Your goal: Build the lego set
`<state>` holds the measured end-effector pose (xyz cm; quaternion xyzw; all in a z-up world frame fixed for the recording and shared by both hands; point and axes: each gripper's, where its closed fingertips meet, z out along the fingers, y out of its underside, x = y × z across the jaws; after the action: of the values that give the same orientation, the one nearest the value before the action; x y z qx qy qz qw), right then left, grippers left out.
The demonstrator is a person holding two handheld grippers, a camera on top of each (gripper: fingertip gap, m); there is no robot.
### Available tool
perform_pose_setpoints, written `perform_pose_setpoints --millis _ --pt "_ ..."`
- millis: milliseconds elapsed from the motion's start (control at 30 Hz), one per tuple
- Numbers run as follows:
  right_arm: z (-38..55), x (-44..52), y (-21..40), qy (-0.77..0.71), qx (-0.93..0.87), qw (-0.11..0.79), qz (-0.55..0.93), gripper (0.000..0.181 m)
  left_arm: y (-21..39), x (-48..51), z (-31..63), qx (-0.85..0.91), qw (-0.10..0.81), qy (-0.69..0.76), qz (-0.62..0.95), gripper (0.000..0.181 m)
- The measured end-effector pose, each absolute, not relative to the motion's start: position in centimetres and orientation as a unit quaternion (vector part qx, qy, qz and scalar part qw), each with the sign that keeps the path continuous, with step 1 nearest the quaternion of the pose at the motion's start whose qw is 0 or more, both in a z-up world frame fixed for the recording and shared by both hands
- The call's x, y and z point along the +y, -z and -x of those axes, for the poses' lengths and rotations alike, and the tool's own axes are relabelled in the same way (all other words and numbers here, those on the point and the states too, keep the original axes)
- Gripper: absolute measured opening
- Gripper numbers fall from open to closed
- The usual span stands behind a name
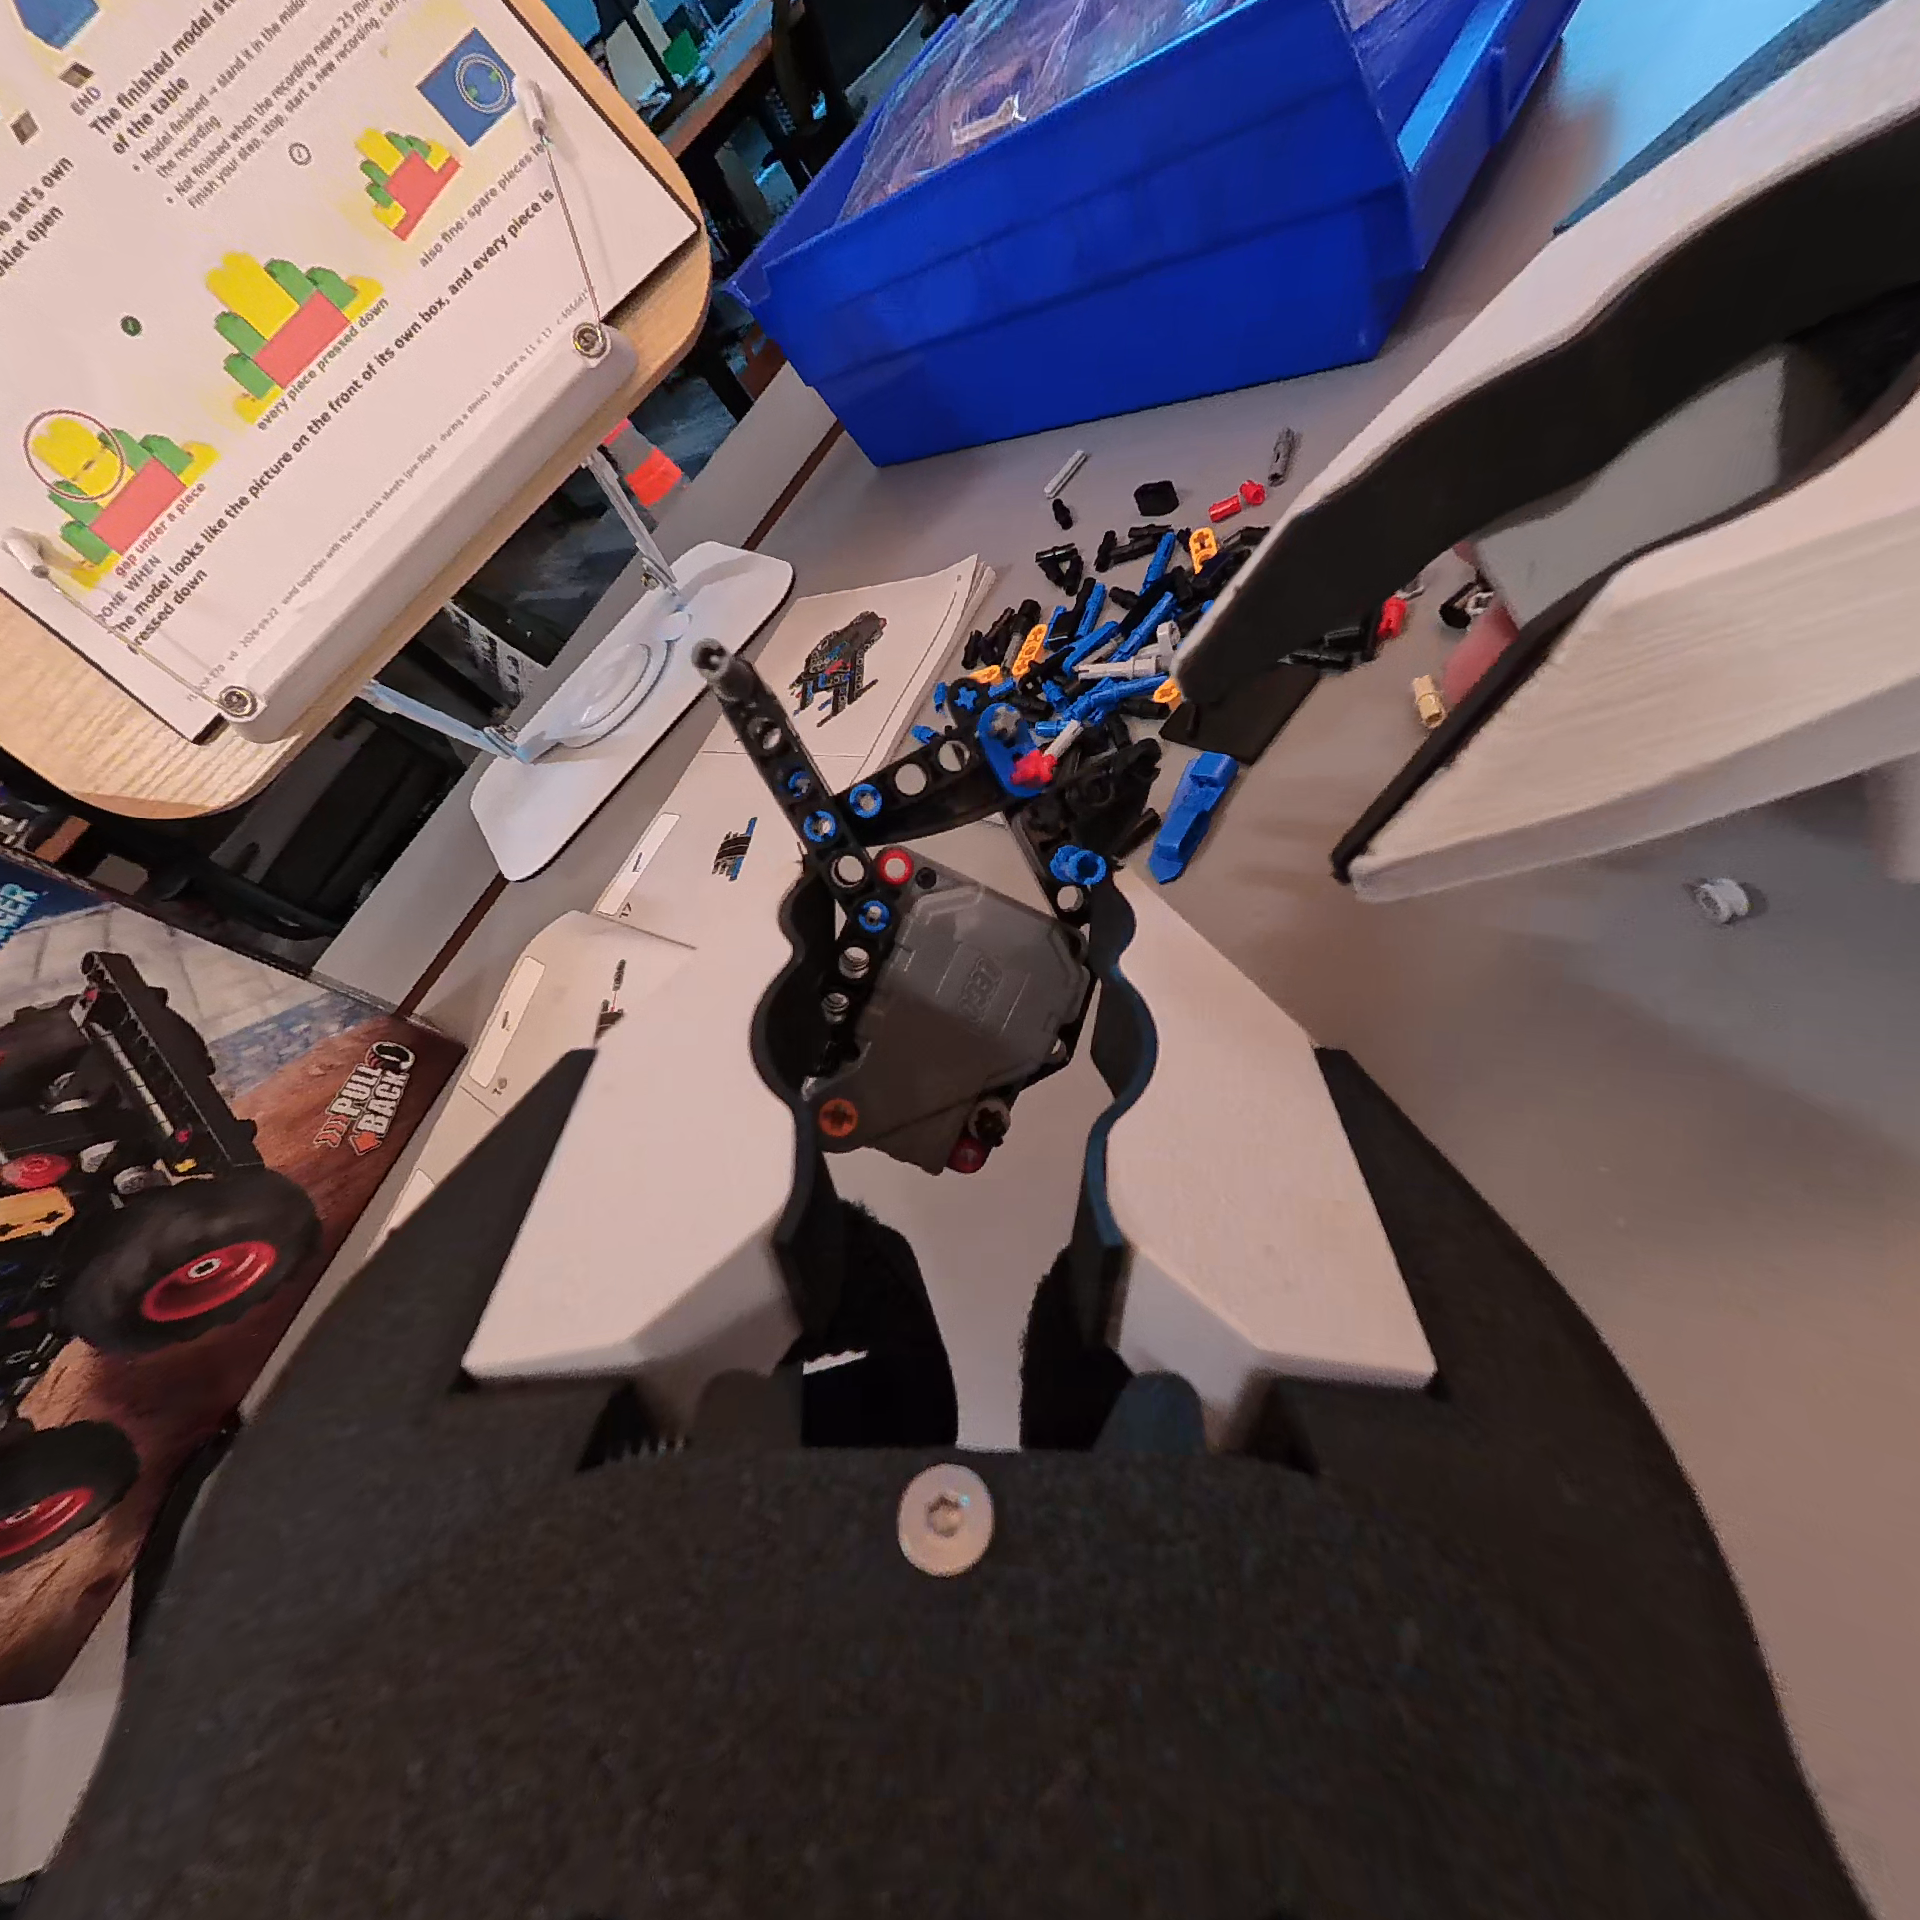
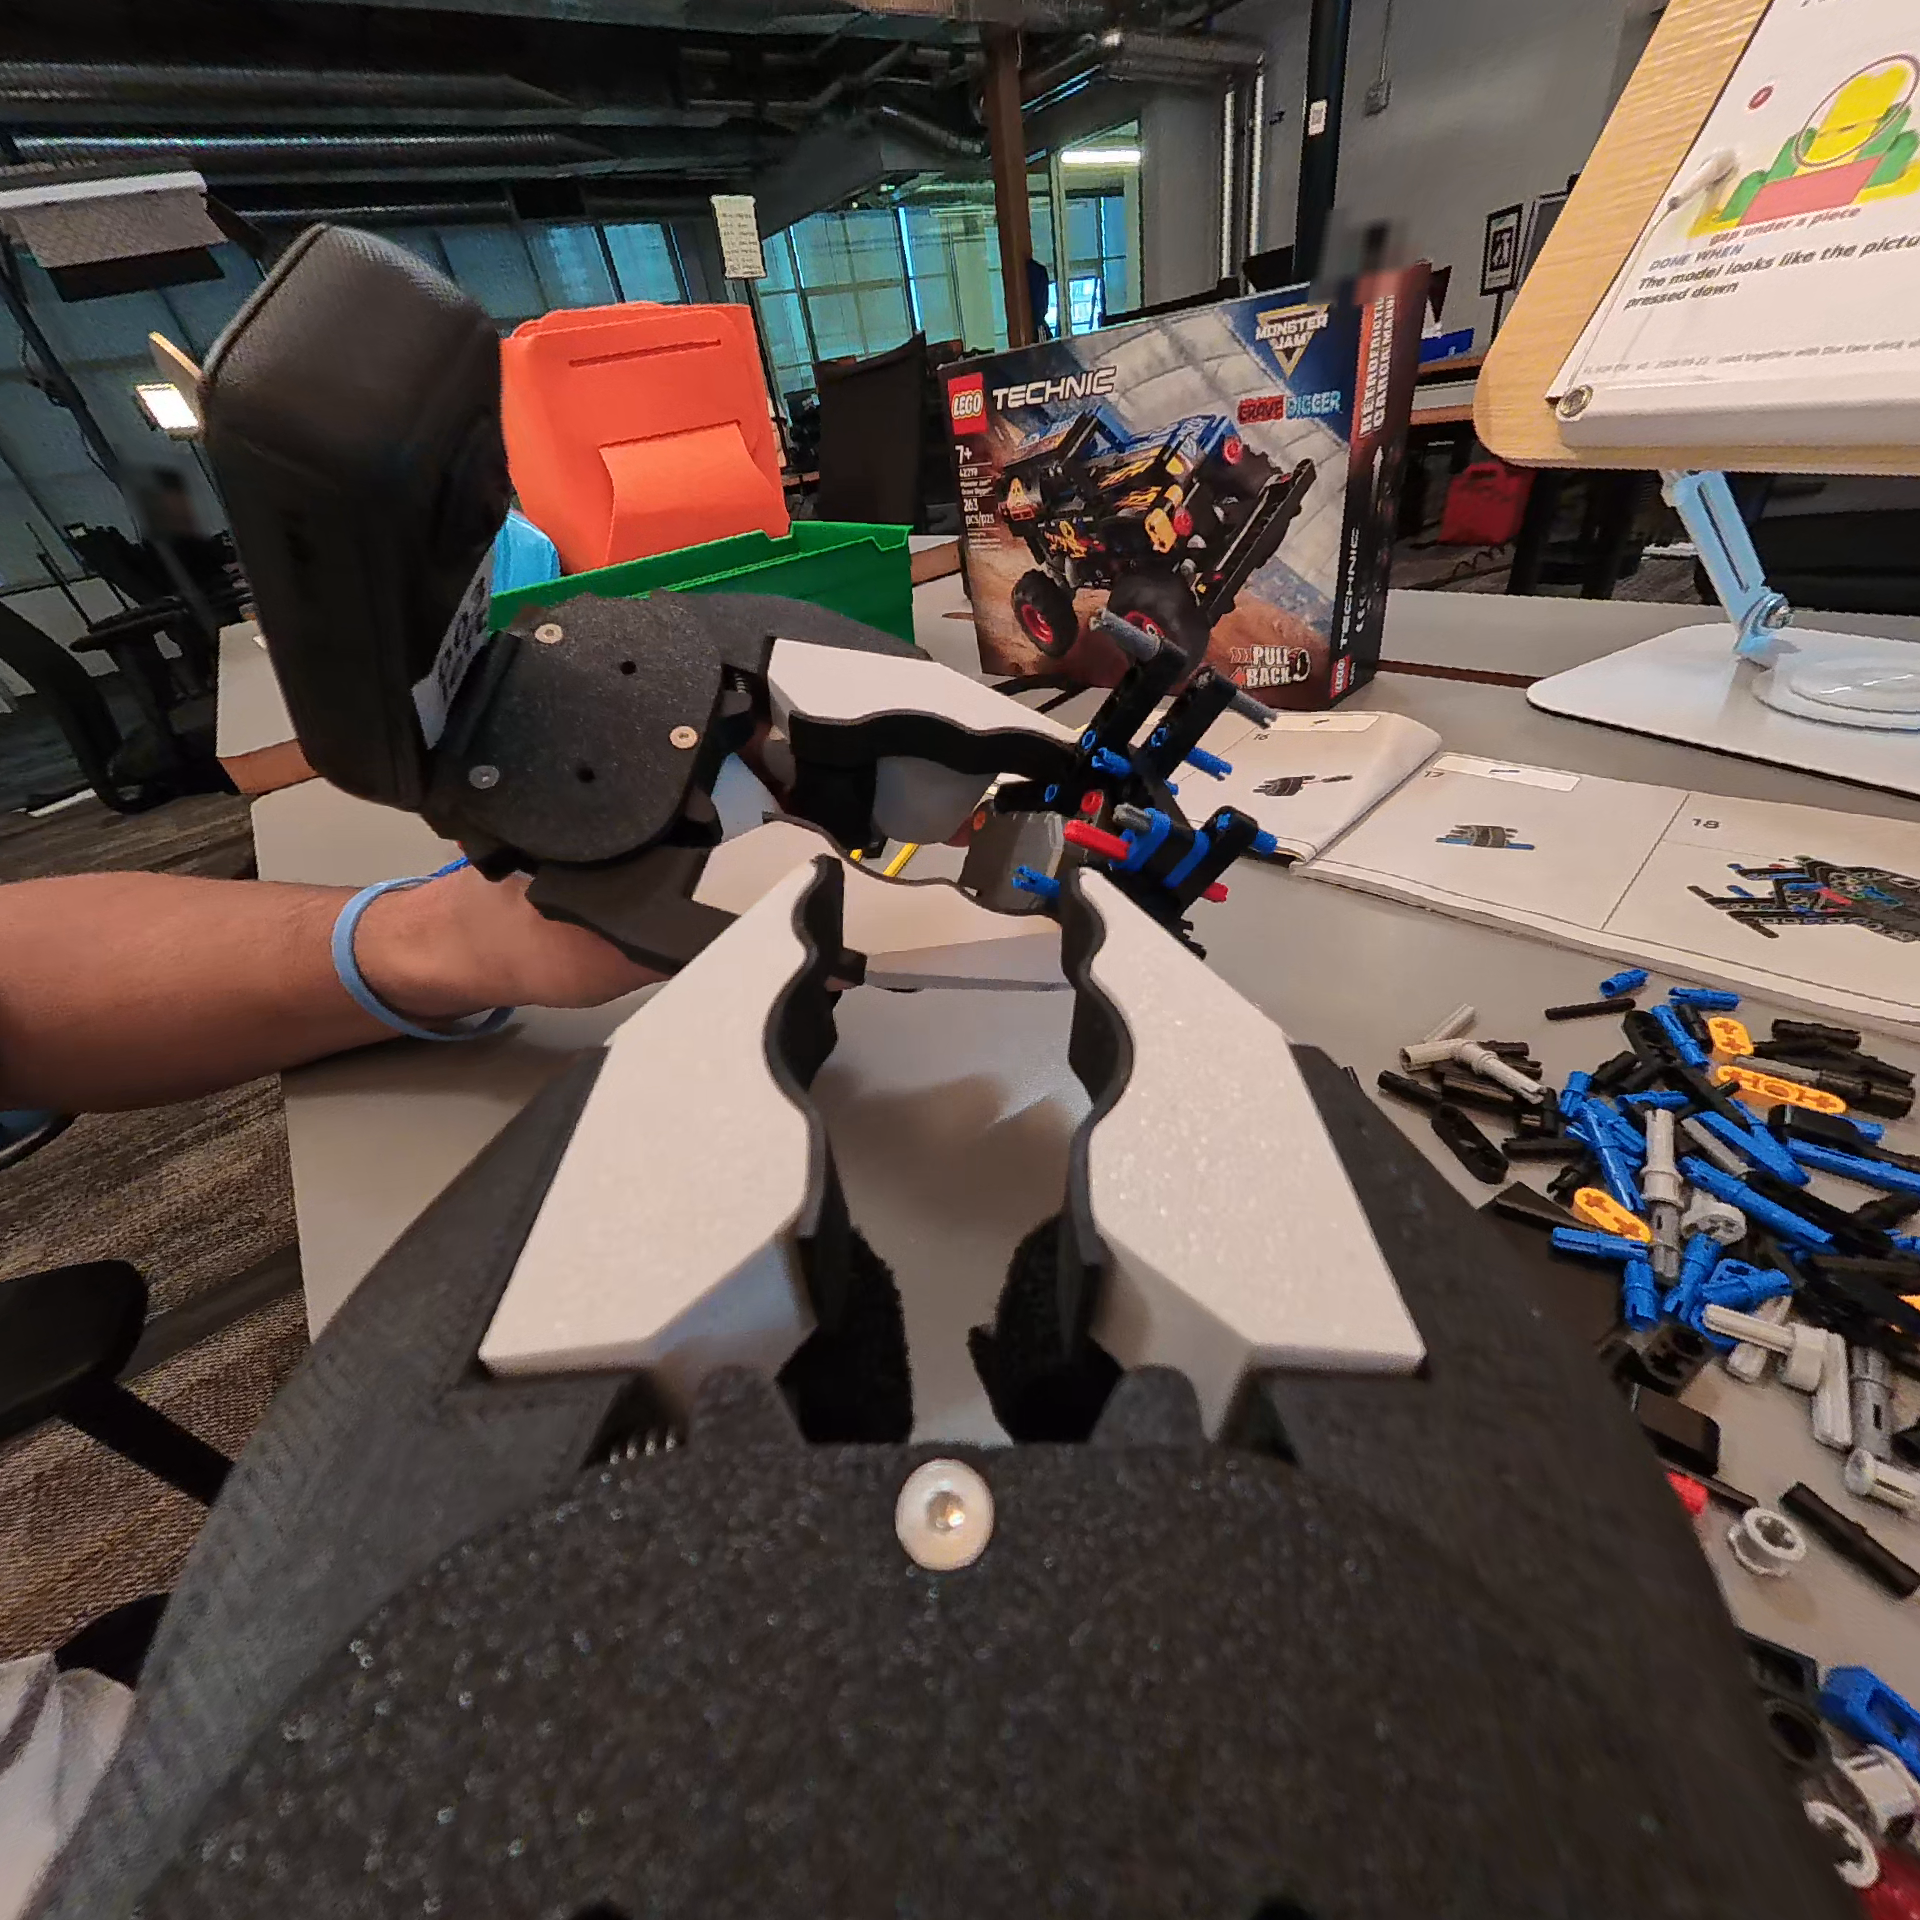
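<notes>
My left gripper is shut on the partly built model, a grey pull-back motor block with black beams and blue and red pins, held above the table. It also shows in the right wrist view, held by the left gripper. My right gripper is open and empty, its fingertips just short of the model; in the left wrist view it hangs over the pile. A pile of loose black, blue, grey and orange pieces lies on the table, at the right in the right wrist view.
An open instruction booklet lies beyond the model. The set's box stands behind it. A blue bin sits behind the pile. A sheet on a tilted stand rises at the left. A green bin holds an orange object.
</notes>
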<state>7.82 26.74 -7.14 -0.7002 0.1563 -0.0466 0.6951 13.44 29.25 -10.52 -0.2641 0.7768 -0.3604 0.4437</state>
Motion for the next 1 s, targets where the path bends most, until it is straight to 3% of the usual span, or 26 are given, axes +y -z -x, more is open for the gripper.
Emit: perform_pose_setpoints --millis 633,867,1000 --pt "-8.0 26.7 7.1 0.052 0.163 0.694 0.699 0.041 10.9 28.6 -12.9 0.797 0.418 0.352 0.258 0.047" --pt "-8.8 25.9 6.9 0.066 0.185 0.697 0.689 0.041 10.8 28.2 -12.3 0.812 0.293 0.394 0.315 0.047" --pt "-9.5 25.2 6.5 0.075 0.205 0.68 0.7 0.047 7.3 28.7 -10.9 0.766 0.222 0.476 0.369 0.046"
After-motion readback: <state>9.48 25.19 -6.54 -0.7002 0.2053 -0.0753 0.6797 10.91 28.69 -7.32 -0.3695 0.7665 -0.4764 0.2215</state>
